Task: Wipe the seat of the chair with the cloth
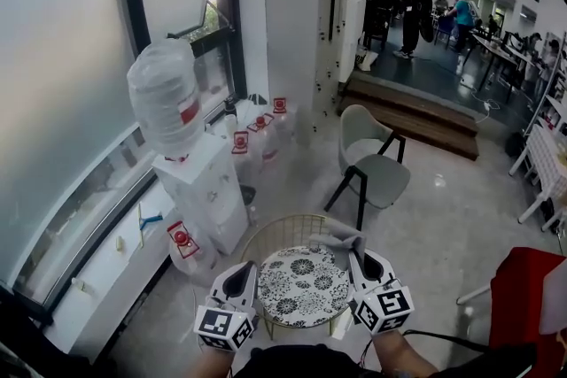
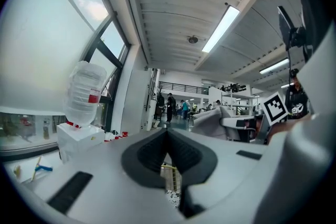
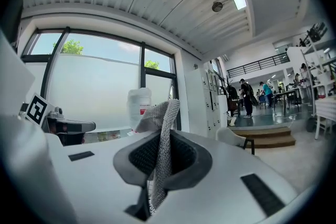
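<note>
Cloth (image 3: 160,139) clamped in the right gripper (image 1: 360,261) jaws, ready for the patterned seat (image 1: 303,283) just below them. Left gripper (image 2: 169,157) jaws closed together, empty, spare.

The head view's right edge cuts off a red chair (image 1: 530,301).

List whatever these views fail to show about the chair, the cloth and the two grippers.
- Chair legs: head view, mostly hidden beneath the seat and the grippers.
- Near edge of the seat: head view, covered by the left gripper and the right gripper.
- Lower end of the cloth: right gripper view, hidden behind the shut jaws.
- Dirt on the seat: every view, masked by the busy pattern.
</note>
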`<state>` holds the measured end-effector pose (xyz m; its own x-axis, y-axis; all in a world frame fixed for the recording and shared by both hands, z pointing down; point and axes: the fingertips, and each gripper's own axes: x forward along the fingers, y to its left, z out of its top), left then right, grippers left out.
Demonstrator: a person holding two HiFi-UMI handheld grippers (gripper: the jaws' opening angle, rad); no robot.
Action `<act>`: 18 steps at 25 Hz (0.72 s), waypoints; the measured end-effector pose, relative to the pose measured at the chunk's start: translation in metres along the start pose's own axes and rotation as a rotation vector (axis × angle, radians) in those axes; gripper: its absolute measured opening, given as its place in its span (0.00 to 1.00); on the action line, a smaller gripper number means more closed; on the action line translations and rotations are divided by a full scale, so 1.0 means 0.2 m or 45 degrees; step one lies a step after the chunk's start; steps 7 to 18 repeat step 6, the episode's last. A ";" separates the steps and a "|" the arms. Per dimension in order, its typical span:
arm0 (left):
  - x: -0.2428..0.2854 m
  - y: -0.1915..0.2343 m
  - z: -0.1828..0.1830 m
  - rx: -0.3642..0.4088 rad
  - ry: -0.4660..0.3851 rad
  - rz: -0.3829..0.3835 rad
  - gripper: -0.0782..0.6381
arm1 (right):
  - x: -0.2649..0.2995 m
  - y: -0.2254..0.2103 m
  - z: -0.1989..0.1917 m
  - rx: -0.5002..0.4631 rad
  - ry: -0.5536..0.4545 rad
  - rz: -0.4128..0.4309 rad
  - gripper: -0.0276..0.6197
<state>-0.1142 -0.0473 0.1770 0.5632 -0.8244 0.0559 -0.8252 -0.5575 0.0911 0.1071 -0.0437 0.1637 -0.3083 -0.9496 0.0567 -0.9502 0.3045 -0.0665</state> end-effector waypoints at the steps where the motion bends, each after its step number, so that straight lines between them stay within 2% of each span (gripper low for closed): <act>1: -0.01 0.00 0.00 0.001 -0.005 0.004 0.12 | 0.00 0.01 0.00 0.004 -0.001 0.002 0.08; 18: -0.02 -0.01 0.02 0.015 -0.031 0.009 0.12 | -0.01 0.01 0.01 0.001 -0.013 0.000 0.08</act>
